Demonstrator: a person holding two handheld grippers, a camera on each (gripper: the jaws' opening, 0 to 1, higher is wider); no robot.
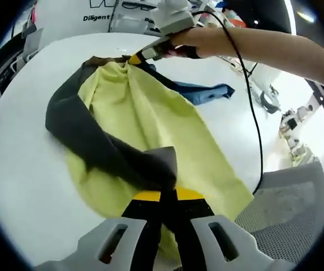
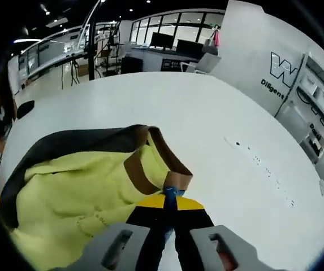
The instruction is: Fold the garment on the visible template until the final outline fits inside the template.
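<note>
A yellow garment (image 1: pixel 150 124) with dark grey sleeves and a brown collar hangs stretched over the white table (image 1: pixel 26 169). My left gripper (image 1: pixel 167 195) is shut on its dark sleeve and lower edge at the near end. At the far end my right gripper (image 1: pixel 142 55), held by a person's hand, is shut on the collar. In the right gripper view, my right gripper (image 2: pixel 170 197) pinches the brown collar (image 2: pixel 150 164), with yellow cloth (image 2: pixel 71 197) falling to the left. A blue strip (image 1: pixel 207 93) lies on the table under the garment.
A black cable (image 1: pixel 252 107) runs from the right gripper across the table. A grey mesh chair (image 1: pixel 292 220) stands by the table's right edge. Small dark marks (image 2: pixel 258 161) dot the white tabletop. Desks and monitors (image 2: pixel 173 42) stand beyond the table.
</note>
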